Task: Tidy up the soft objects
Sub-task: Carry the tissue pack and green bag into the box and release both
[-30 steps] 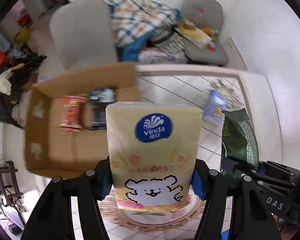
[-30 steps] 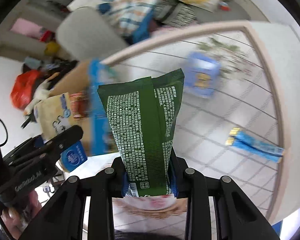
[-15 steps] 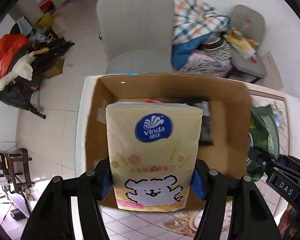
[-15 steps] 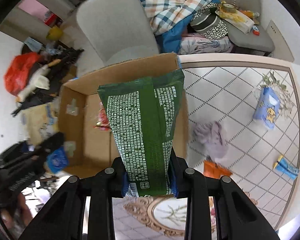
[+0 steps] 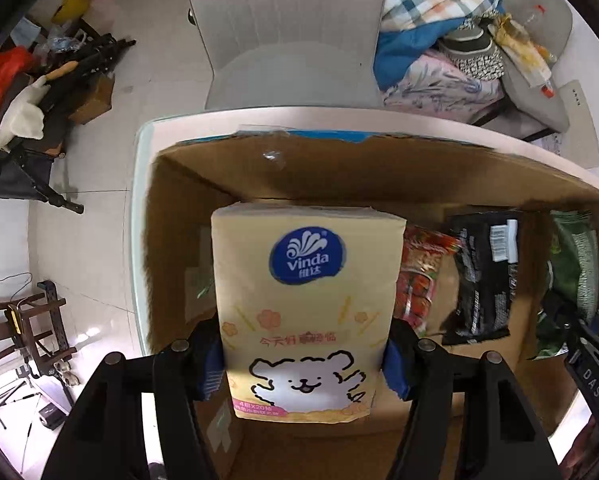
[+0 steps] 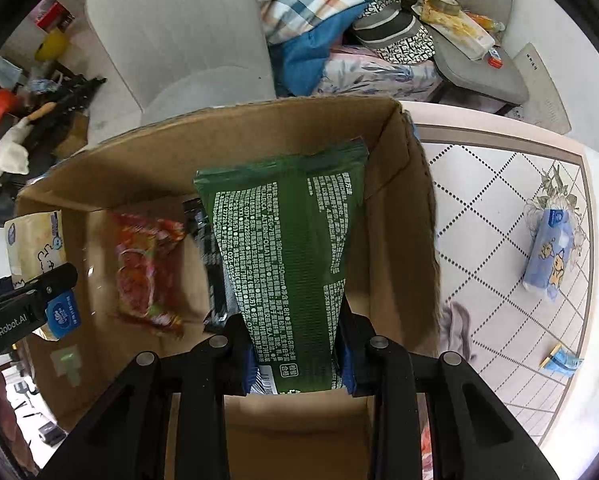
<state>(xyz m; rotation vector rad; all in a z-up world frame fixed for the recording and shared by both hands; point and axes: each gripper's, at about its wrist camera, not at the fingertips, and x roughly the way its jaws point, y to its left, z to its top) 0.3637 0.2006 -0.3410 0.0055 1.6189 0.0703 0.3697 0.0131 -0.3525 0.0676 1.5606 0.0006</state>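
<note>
My left gripper is shut on a yellow Vinda tissue pack and holds it over the left part of an open cardboard box. My right gripper is shut on a green packet and holds it over the right part of the same box. A red snack bag and a black packet lie on the box floor. The tissue pack also shows at the left of the right wrist view, and the green packet at the right of the left wrist view.
On the patterned tabletop right of the box lie a blue tissue pack, a grey cloth and a small blue packet. A grey chair and a sofa heaped with clothes stand behind the table.
Both grippers have moved from the patterned tabletop to the box and now hold their packs low inside it. Neither grip has changed.
</note>
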